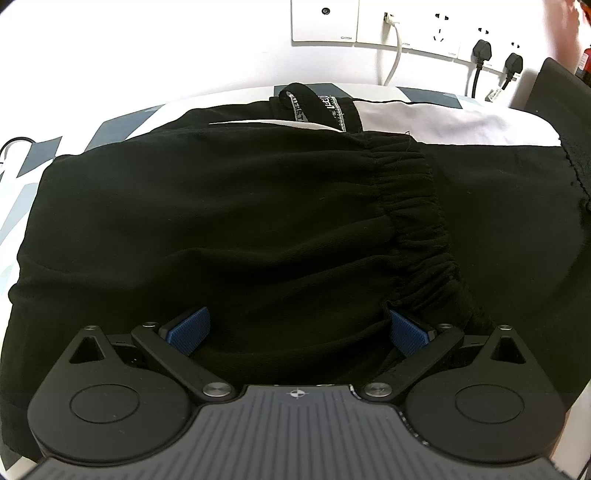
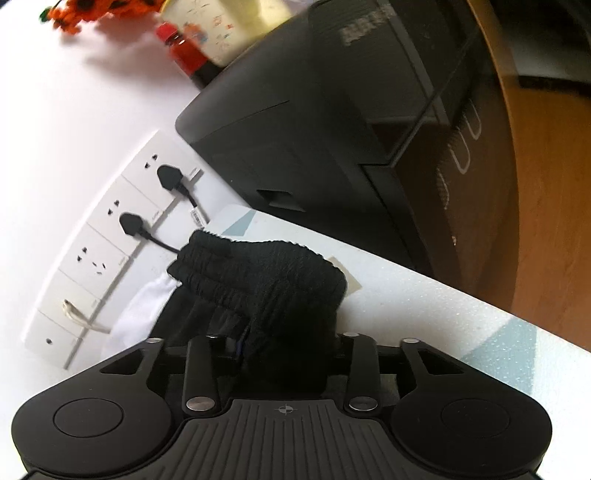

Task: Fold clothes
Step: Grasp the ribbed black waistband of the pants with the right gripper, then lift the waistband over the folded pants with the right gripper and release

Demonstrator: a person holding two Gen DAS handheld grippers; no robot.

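Black trousers (image 1: 229, 221) with a gathered elastic waistband (image 1: 410, 206) lie folded on the white and blue patterned table (image 1: 33, 173). My left gripper (image 1: 297, 330) is open, its blue pads (image 1: 190, 328) spread on either side of a fold of the black cloth. My right gripper (image 2: 284, 347) is shut on a ribbed black cuff of the trousers (image 2: 266, 273) and holds it bunched above the table (image 2: 424, 314). A white garment (image 1: 424, 118) lies under the trousers, and it also shows in the right wrist view (image 2: 140, 310).
Wall sockets with black plugs (image 1: 482, 50) and a white cable (image 1: 395, 55) line the wall behind the table. A large black box (image 2: 332, 122) stands at the table's right end, with a red bottle (image 2: 181, 48) and orange flowers (image 2: 85, 11) behind it.
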